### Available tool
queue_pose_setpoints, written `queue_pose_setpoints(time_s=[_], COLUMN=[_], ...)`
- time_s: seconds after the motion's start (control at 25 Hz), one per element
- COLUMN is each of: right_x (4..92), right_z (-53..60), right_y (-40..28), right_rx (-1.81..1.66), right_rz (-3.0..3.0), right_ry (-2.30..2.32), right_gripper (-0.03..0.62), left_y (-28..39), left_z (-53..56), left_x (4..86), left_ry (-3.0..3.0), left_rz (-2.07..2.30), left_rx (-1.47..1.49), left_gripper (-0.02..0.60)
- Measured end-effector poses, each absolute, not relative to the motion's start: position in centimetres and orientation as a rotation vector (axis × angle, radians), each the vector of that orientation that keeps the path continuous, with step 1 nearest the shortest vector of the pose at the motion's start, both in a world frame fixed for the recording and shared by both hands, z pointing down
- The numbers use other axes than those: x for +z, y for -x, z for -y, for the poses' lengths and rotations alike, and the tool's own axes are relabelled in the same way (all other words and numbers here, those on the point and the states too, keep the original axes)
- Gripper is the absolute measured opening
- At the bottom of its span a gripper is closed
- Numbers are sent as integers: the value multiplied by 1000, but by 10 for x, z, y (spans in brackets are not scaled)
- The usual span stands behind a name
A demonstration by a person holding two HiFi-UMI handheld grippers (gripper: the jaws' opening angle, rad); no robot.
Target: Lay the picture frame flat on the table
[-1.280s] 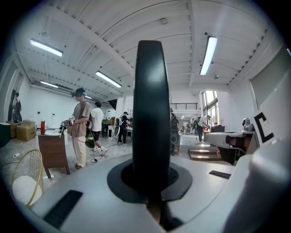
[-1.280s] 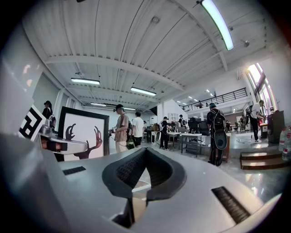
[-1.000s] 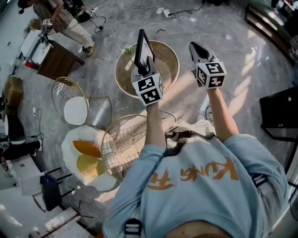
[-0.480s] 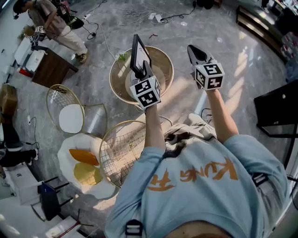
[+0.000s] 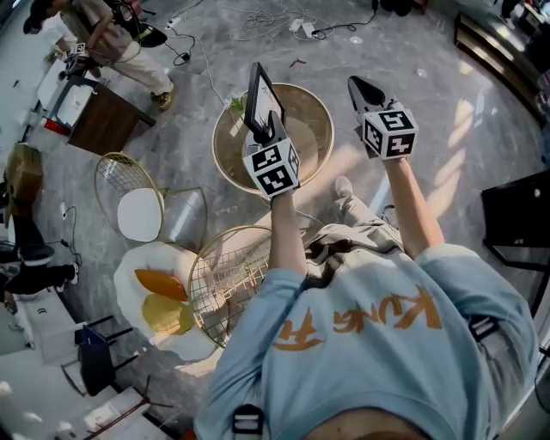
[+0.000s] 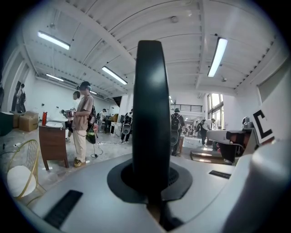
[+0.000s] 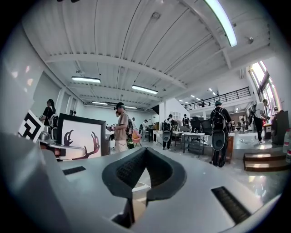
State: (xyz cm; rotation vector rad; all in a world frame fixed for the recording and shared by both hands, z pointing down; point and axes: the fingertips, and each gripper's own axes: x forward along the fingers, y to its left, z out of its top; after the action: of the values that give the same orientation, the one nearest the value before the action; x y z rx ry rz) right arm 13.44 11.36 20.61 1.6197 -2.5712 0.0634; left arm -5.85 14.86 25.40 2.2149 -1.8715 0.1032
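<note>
The picture frame is black-edged with an antler print and stands upright, edge-on to the head view, above the round tan table. My left gripper is shut on its lower edge. In the left gripper view the frame rises as a dark bar straight out of the closed jaws. My right gripper is held in the air to the right of the frame, shut with nothing in it. In the right gripper view its pads meet at the tips, and the frame's print shows at the left.
A gold wire chair with a white cushion and a wire basket chair stand near my left side. A white seat with orange and yellow cushions lies below them. A person stands by a brown desk. Cables cross the floor.
The head view swayed slightly left and back. Both grippers keep the same pose, with the frame still upright in the left one.
</note>
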Motion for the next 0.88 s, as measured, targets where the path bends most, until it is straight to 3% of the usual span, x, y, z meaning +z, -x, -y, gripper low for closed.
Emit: queue_pose_setpoints(time_s=[0.24,0.88], right_x=[220,316], right_z=[-53,132], right_y=[-118,-145], right_rx=[118,256], right_rz=[2622,2522], right_ry=[-1533,-1254], right_gripper=[-3,-3], left_y=[70,19], left_z=[-97,80], left_x=[266,349], left_ry=[-2142,-1934], left_rz=[1909,1818], left_rx=[147,239], left_gripper=[26,26])
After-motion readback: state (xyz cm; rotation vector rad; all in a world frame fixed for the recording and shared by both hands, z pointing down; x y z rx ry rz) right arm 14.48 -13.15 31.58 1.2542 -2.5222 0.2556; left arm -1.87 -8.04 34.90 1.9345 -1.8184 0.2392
